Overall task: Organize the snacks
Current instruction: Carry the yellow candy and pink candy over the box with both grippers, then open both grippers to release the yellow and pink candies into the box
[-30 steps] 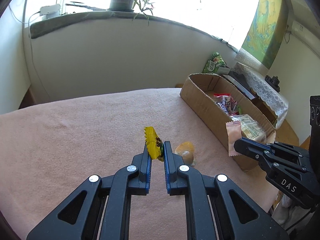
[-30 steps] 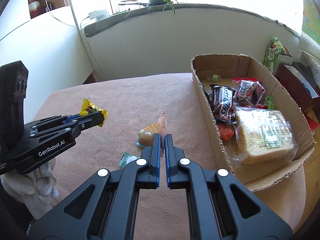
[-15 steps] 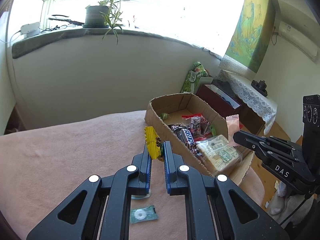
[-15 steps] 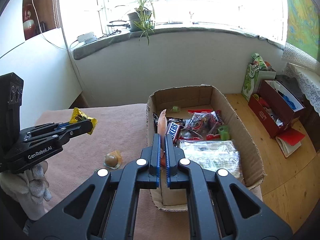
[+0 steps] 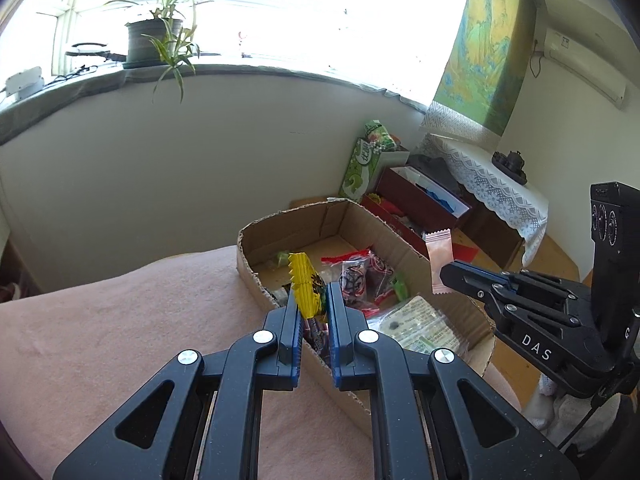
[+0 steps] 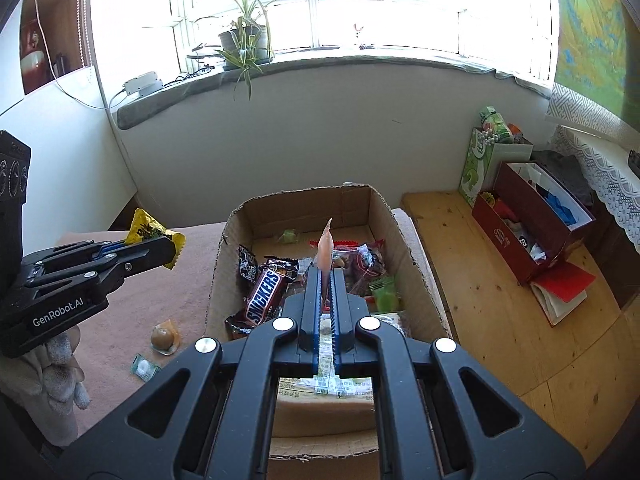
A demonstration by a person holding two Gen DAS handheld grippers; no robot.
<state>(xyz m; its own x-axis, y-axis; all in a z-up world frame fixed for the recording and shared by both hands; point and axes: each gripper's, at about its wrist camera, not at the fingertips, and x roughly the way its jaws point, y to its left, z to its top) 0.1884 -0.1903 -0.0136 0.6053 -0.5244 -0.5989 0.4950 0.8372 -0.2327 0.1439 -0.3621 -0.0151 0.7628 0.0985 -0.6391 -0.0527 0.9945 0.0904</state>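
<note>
Jaws of the left gripper [image 5: 313,300] are pressed in on a yellow snack packet [image 5: 305,289], which stands upright between the blue pads with its serrated edge uppermost; seen from the right wrist view, the packet pokes out past the fingertips above the pink cloth. Jaws of the right gripper [image 6: 326,280] are pinched on a thin pale pink sachet [image 6: 325,249], held edge-on and upright over the open cardboard box [image 6: 300,204]. The box rests on a surface covered with pink cloth [image 5: 120,320] and holds a Snickers bar [image 6: 265,290], several red and clear wrapped sweets, a small green sweet at the far end and a large flat pack with a green label at the near end. On the cloth beside the box lie a round brown sweet in a clear wrapper [image 6: 163,337] and a small green-and-white sachet [image 6: 144,367]. A gloved hand [image 6: 60,372] carries the left gripper. Behind stands a pale wall under a bright window, with a potted plant [image 6: 244,44] on the sill; to the right lie a wooden floor, a dark red box, a green carton and a lace-draped cabinet. Compared with a second ago, both grippers have travelled from over the cloth toward the box, the right one now directly above its contents, and both grips are unchanged
</note>
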